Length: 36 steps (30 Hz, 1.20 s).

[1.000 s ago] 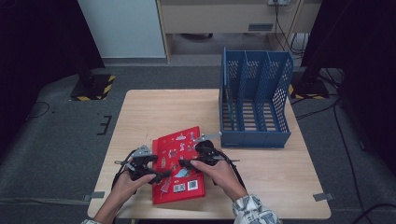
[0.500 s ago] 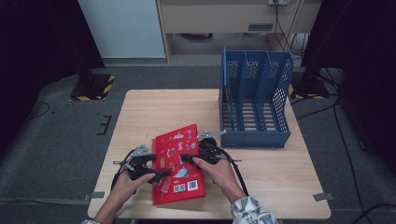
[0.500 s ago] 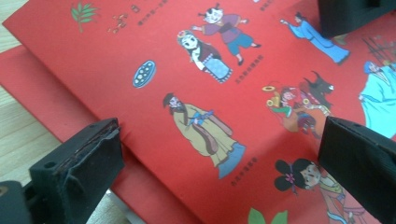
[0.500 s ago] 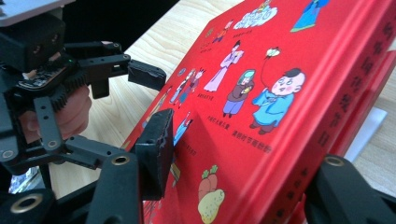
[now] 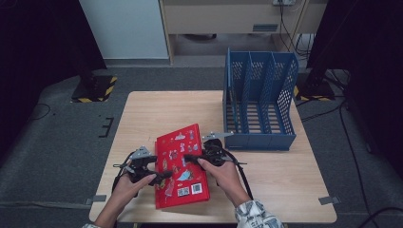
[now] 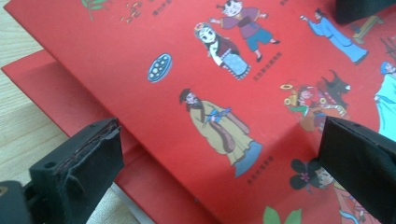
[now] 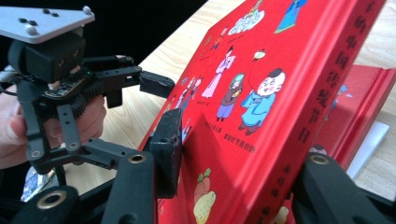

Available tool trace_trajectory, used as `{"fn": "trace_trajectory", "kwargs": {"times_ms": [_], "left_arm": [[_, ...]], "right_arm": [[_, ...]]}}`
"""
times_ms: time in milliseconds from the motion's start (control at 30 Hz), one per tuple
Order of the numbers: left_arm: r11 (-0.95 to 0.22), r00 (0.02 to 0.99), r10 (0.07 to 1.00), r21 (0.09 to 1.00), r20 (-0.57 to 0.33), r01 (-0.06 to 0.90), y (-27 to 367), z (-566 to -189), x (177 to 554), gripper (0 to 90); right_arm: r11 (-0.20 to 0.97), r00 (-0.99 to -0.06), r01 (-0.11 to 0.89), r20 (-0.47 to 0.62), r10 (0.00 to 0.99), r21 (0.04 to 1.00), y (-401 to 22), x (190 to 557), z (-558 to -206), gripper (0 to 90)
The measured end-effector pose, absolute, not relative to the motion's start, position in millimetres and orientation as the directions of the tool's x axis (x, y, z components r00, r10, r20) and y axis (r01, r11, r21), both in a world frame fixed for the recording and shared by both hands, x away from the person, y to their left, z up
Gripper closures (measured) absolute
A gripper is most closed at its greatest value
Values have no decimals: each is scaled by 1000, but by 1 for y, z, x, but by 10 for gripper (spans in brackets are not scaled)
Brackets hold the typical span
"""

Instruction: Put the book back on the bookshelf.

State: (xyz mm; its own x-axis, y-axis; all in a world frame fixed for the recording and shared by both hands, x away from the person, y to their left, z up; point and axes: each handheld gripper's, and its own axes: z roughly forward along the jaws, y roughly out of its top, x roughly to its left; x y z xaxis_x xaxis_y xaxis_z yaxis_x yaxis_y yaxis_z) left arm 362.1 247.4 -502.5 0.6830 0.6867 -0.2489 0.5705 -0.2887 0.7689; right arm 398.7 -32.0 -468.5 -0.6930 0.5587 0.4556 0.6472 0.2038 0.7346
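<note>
A red hardcover book [image 5: 183,166] with cartoon figures lies tilted on the table, resting on a second red book [image 7: 369,93] beneath it. My right gripper [image 5: 191,159] straddles the top book's spine edge [image 7: 322,93]. Its jaws have just been closing, and one pad [image 7: 169,149] now presses the cover while the other sits behind the spine. My left gripper [image 5: 161,176] stands open at the book's left edge, one jaw over the cover [image 6: 261,93], the other beside the lower book [image 6: 60,102].
A blue file rack [image 5: 259,95] with upright dividers stands at the back right of the wooden table [image 5: 157,114]. Both forearms come in from the front edge. Dark floor and black stands surround the table.
The right gripper has edged slightly onto the book's right edge. The left hand and the book keep their place.
</note>
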Motion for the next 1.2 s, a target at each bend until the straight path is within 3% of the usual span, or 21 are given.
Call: {"fn": "trace_trajectory", "kwargs": {"times_ms": [667, 967, 1200], "left_arm": [[-227, 678, 652, 766, -340, 602, 254, -503, 365, 0], [-231, 705, 587, 753, -397, 616, 253, -506, 367, 0], [-230, 697, 588, 741, -411, 631, 252, -502, 369, 24]], "right_arm": [[170, -715, 626, 473, 514, 761, -34, 399, -453, 655], [165, -737, 604, 467, 488, 780, -33, 398, -449, 675], [238, -769, 563, 397, 502, 791, -29, 399, -444, 601]]}}
